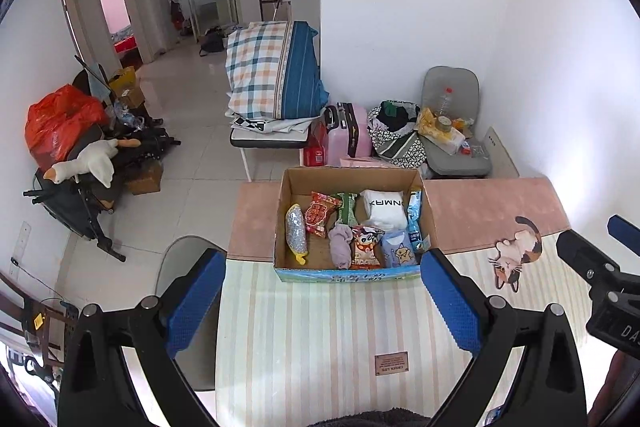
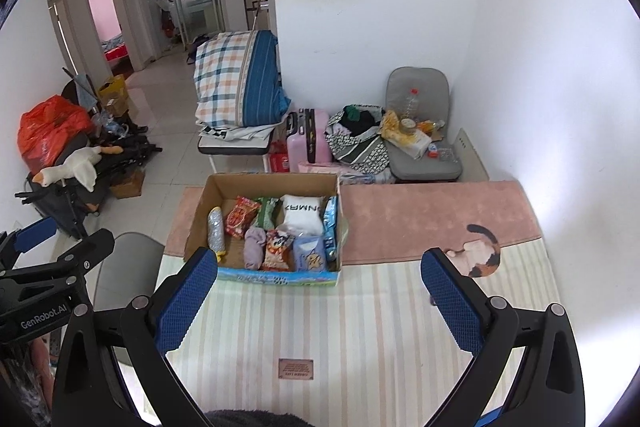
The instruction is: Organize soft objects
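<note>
Both my left hand-held gripper [image 1: 320,301] and right hand-held gripper [image 2: 320,301] gape wide, empty; tightly packed cardboard box [image 1: 296,269] risks snagging neighbouring items.

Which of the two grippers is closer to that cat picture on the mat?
The right gripper. Its right-hand fingertip sits just beside the cat picture in its own view. The left gripper is centred on the cardboard box, with the cat off to its right.

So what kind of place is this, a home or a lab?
Most likely a lived-in apartment: a folded plaid quilt on a cot, a pink suitcase by the wall, and a plush goose on piled belongings.
</note>
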Demonstrator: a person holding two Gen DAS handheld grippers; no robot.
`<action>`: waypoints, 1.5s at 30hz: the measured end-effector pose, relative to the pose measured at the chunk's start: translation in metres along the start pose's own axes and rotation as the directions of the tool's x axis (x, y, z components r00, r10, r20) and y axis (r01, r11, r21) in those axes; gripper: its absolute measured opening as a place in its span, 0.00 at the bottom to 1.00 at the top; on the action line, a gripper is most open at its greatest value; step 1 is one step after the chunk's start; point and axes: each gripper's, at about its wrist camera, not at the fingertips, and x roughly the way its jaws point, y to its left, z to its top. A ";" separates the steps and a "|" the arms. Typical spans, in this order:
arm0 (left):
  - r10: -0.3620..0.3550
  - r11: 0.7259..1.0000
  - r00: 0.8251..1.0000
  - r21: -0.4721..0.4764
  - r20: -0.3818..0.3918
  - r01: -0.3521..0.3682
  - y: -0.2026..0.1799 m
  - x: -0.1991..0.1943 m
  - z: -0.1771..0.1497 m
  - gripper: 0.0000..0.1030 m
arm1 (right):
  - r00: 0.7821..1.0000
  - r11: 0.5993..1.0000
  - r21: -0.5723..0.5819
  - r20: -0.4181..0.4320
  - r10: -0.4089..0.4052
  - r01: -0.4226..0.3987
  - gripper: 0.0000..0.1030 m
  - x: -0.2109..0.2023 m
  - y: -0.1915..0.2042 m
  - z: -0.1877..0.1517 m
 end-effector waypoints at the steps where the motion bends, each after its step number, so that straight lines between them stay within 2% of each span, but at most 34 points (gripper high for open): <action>1: 0.002 1.000 1.000 0.001 0.000 -0.002 0.000 0.001 0.000 0.97 | 1.000 1.000 0.001 0.001 -0.001 0.001 1.00 0.000 -0.001 0.001; 18: 0.008 1.000 1.000 -0.003 0.006 -0.008 -0.003 0.006 0.009 0.97 | 1.000 1.000 0.001 -0.006 -0.001 0.001 1.00 0.010 -0.001 0.004; 45: 0.024 1.000 1.000 -0.002 0.009 -0.024 -0.003 0.005 0.003 0.97 | 1.000 1.000 -0.007 -0.016 -0.003 0.003 1.00 0.015 -0.002 0.000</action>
